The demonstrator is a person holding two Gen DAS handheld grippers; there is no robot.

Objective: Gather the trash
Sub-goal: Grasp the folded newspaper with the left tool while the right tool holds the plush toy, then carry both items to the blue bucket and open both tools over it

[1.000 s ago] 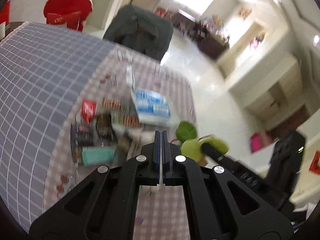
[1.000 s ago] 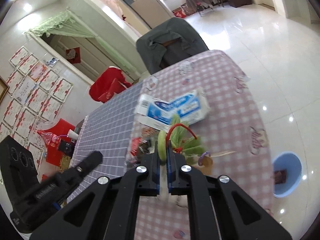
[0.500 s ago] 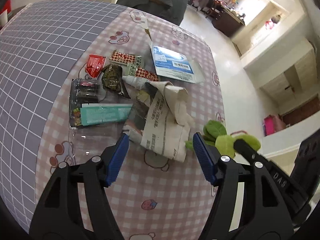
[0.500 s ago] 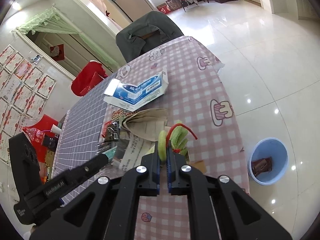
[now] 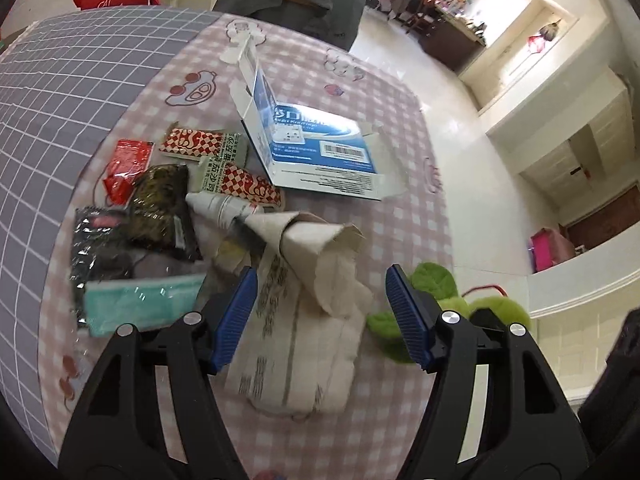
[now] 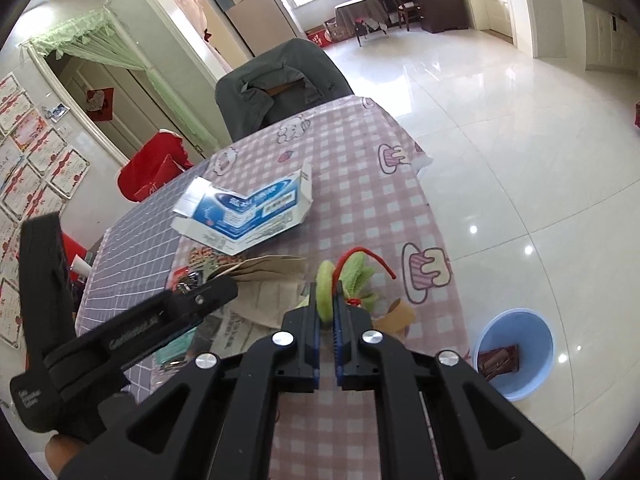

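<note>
Mostly the pile was still waiting on the table (image 5: 400,128). One dark wrapper (image 6: 498,360) was seen inside the blue bin (image 6: 540,344) on the floor, at about 4 o'clock from the right gripper (image 6: 327,312) in its own view, so one piece at least was judged collected.

The right gripper was seen clamped on a green leafy item with a red cord (image 6: 344,276), jaws nearly together, held above the table edge. It was not yet over the bin, so that drop-off was read as the step in hand.

The left gripper (image 5: 320,312) was held with its jaws well apart, nothing pinched. The crumpled printed paper (image 5: 304,308) lay between and below the blue pads (image 5: 236,316); contact could not be confirmed. This was taken as the next pick.

Left on the cloth, from the left wrist view:
- opened blue-and-white carton (image 5: 316,148) at 12 o'clock of the paper
- two red-checked sachets (image 5: 192,142) at 11 o'clock
- small white bottle (image 5: 224,206) just beside the paper's far end
- red packet (image 5: 128,164), dark foil wrappers (image 5: 160,204) and a teal packet in clear film (image 5: 140,300) at 9 to 10 o'clock

Progress was judged early: one piece binned, one in hand, the rest untouched.
</note>
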